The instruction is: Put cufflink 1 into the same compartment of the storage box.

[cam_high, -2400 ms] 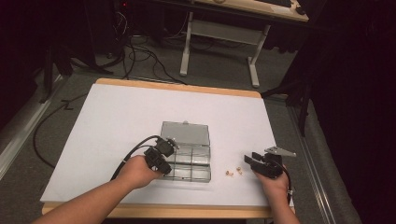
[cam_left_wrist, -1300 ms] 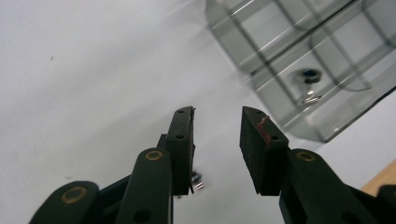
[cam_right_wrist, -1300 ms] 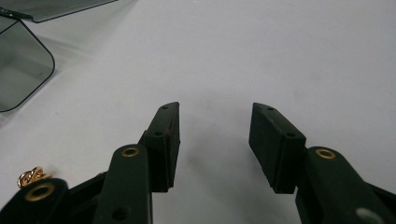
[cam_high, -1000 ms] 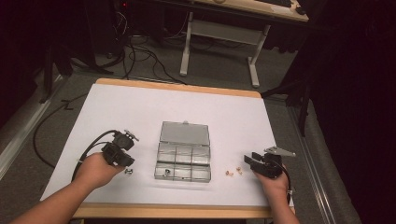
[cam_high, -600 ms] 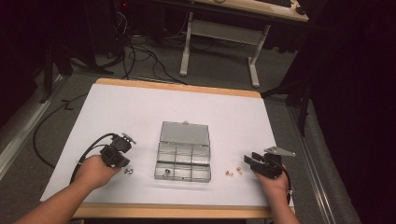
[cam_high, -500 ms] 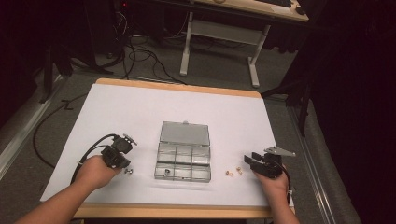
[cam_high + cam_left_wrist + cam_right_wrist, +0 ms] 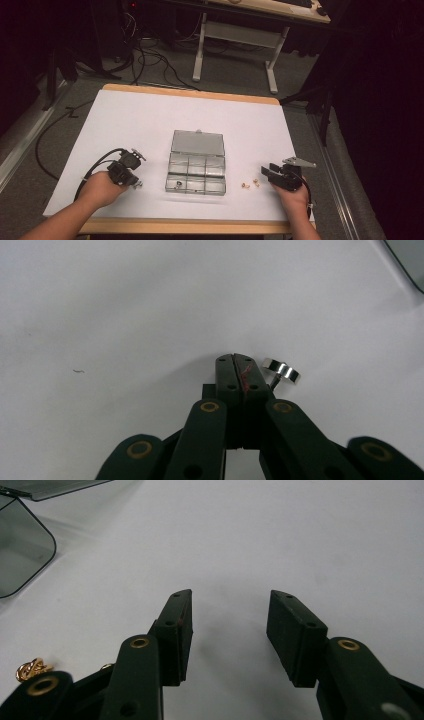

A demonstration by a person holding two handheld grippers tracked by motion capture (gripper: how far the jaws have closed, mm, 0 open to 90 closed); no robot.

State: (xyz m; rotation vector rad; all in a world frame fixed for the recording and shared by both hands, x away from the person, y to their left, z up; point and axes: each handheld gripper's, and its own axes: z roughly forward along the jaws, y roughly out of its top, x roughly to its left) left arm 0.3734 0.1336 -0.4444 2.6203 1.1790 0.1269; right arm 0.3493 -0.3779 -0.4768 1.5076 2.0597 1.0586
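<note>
Left of the open organizer box (image 7: 196, 167), the left gripper (image 7: 235, 360) has its jaws pressed flat together with nothing clamped between them; its own view shows a small silver stud (image 7: 281, 371) lying just beside the tips on the white table (image 7: 150, 120) (a mere speck from above). Right of the box, the right gripper (image 7: 229, 625) stands half open and empty, gold bits (image 7: 250, 183) between it and the box. Since earlier, the left hand (image 7: 100, 187) has drawn away from the box.
</note>
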